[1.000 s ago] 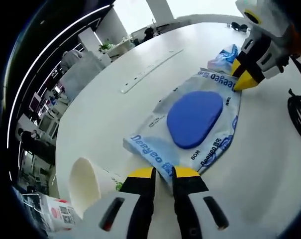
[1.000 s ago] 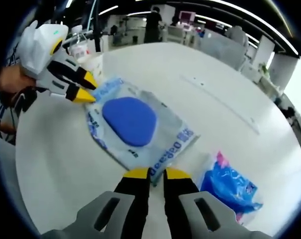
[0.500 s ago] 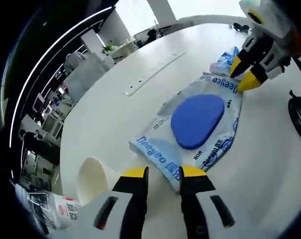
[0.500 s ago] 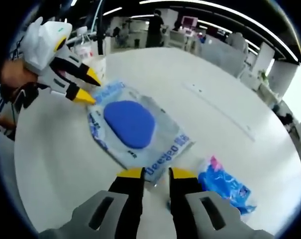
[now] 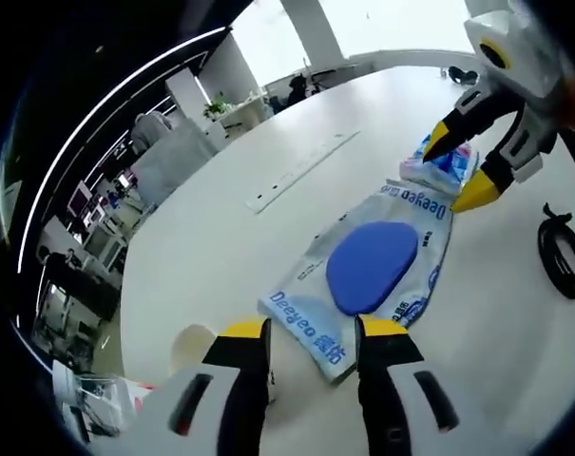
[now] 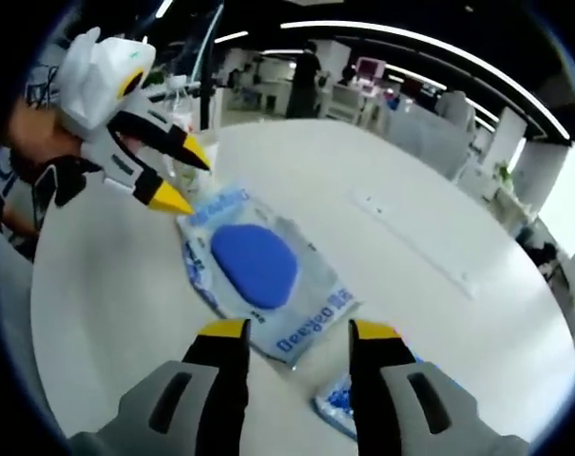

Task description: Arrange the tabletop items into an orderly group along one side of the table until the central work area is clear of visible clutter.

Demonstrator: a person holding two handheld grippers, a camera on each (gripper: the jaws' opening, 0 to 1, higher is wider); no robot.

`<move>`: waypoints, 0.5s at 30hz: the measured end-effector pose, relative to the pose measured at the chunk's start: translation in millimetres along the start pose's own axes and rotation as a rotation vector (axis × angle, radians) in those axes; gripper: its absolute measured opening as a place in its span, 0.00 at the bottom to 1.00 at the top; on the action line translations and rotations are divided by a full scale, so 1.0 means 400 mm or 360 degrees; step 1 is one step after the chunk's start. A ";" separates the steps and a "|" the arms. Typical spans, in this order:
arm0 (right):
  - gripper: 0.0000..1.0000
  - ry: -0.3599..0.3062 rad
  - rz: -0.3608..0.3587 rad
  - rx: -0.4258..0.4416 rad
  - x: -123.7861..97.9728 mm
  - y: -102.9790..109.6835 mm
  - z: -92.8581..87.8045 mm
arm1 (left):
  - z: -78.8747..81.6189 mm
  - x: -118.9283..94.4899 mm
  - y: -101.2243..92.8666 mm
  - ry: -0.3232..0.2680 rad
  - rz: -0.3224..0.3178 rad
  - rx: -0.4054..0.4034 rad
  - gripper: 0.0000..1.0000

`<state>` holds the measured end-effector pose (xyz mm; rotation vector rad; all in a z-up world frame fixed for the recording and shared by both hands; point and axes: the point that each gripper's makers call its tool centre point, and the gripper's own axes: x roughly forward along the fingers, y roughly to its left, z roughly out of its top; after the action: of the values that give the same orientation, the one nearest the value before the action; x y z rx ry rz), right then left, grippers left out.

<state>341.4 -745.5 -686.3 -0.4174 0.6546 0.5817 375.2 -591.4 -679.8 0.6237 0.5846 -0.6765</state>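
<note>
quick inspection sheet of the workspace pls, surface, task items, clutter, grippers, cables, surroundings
surface: white table, with a long flat strip set in it.
job's things: wipes pack with blue lid, lying flat; small blue packet beside its far end; white paper cup near the left gripper.
clutter: labelled packaging at the table edge, blurred.
grippers: left gripper open, just above the pack's near end; right gripper open above the opposite end, holding nothing.
cables: black coiled cable on the table.
surroundings: open office with desks, ceiling light strips, a person standing far off.
</note>
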 end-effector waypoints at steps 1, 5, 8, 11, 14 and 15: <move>0.38 -0.0006 -0.0005 0.0000 -0.006 -0.002 0.005 | 0.004 -0.005 0.000 -0.0010 0.0004 0.0004 0.34; 0.43 -0.0033 -0.0027 -0.0002 -0.024 -0.013 0.024 | 0.022 -0.024 0.000 -0.0043 0.0006 0.0021 0.35; 0.49 -0.0045 -0.0036 0.0005 -0.035 -0.016 0.035 | 0.036 -0.039 -0.006 -0.0063 -0.0019 0.0020 0.36; 0.52 -0.0067 -0.0045 -0.0003 -0.047 -0.021 0.048 | 0.054 -0.049 -0.026 -0.0097 -0.0076 0.0045 0.39; 0.59 -0.0089 -0.0042 0.0008 -0.061 -0.019 0.060 | 0.064 -0.057 -0.028 -0.0106 -0.0079 0.0044 0.44; 0.62 -0.0090 -0.0041 0.0010 -0.063 -0.020 0.061 | 0.068 -0.059 -0.028 -0.0110 -0.0083 0.0036 0.46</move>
<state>340.9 -747.8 -650.3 -0.4014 0.5959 0.5652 359.7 -607.9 -649.7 0.6054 0.5308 -0.7515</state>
